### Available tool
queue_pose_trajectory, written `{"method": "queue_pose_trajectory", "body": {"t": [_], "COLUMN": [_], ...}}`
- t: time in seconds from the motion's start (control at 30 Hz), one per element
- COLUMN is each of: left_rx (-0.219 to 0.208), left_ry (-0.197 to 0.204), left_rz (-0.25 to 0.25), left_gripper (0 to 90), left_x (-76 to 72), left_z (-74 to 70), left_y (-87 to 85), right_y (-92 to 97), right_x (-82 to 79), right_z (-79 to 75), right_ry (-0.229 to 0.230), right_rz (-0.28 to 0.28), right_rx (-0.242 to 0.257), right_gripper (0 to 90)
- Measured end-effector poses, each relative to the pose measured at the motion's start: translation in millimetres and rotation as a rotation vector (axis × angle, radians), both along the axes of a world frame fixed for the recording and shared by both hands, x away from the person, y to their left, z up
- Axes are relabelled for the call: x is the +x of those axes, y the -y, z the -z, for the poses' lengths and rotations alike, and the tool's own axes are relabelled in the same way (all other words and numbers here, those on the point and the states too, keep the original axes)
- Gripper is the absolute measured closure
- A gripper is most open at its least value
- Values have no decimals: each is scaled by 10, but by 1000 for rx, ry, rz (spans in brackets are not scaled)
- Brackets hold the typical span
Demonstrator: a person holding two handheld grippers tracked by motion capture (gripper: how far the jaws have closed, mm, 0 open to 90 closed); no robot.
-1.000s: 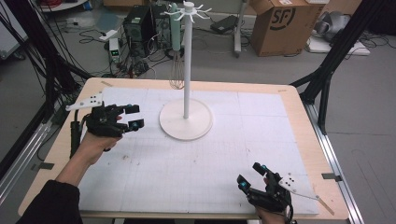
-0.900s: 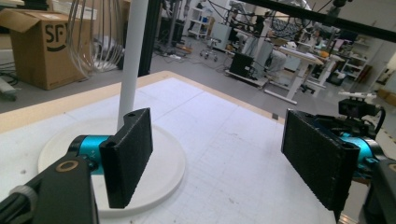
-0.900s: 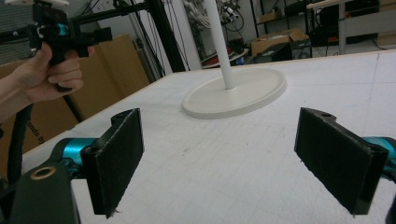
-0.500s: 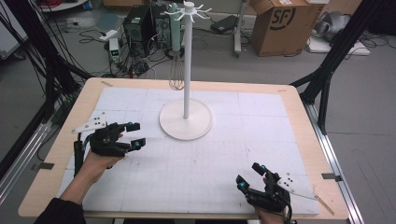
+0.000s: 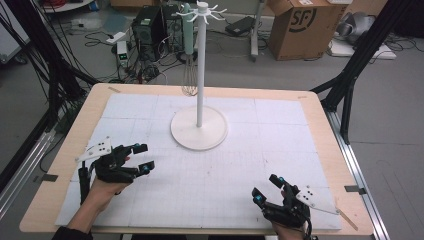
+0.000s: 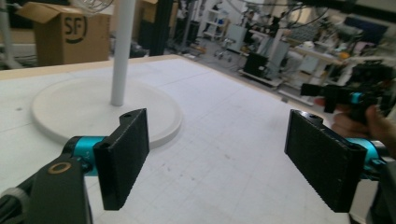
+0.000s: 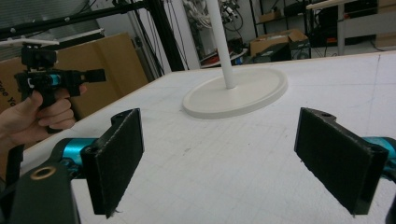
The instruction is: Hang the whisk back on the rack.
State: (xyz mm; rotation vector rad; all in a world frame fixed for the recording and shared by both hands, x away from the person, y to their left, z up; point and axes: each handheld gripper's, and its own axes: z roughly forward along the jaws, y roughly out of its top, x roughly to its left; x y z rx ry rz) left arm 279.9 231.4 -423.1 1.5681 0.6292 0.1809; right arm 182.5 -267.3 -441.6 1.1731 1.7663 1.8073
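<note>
Both tools empty w/ jaws spread wide: left tool [image 5: 141, 157] sits low at the near-left of the surface [image 5: 280, 145], right tool [image 5: 266, 189] at the near-right edge, each held in a hand, nothing between the pads [image 6: 123, 154]. The nearest work item is the white stand [image 5: 200, 75]: round base just ahead of centre, thin pole upright, hooks up top, w/ a whisk [image 5: 189, 55] hanging by its pale green handle at the far side, wire end reaching down toward the back edge of the surface. Both tools are well apart from it. Main risks, as I judge them: stand looks top-heavy on a slim pole, so a sideways knock from either tool could tip it or slide the base; whisk hangs free on one hook, so pulling w/o lifting first could snag it & drag the stand over. Wire loops prob squash or slip in flat pads, so the handle is safer. The left reach has to pass the pole, so there's a clip risk there too.
</note>
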Motion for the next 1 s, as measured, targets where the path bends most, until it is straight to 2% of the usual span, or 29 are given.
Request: {"method": "queue_pose_trajectory", "body": {"t": [0.07, 0.23, 0.43, 0.5, 0.6, 0.7, 0.83, 0.9, 1.0], "left_rx": [19, 17, 17, 28, 19, 14, 10, 15, 20], "left_ry": [14, 33, 37, 43, 62, 84, 133, 137, 134], "left_rz": [-21, -45, -42, -40, -50, -55, -67, -61, -52], "left_gripper": [187, 181, 180, 178, 177, 177, 174, 173, 173], "left_x": [-37, -135, -248, -292, -362, -429, -527, -560, -584], "left_z": [21, 76, 121, 118, 134, 150, 189, 210, 231], "left_y": [-7, -27, -6, 1, 6, 24, 53, 64, 68], "right_y": [-11, -29, -50, -46, -37, -46, -99, -151, -183], "right_x": [5, 12, 8, 7, 7, 13, 24, 16, 7], "right_z": [0, -6, -11, -10, -7, -3, 8, 7, 6], "right_ry": [1, 5, 9, 8, 7, 12, 13, 18, 27], "right_rz": [1, -5, 0, 3, 9, 13, 8, -7, -20], "right_rx": [2, -2, -16, -22, -30, -59, -122, -151, -170], "right_gripper": [146, 146, 146, 147, 147, 146, 146, 145, 145]}}
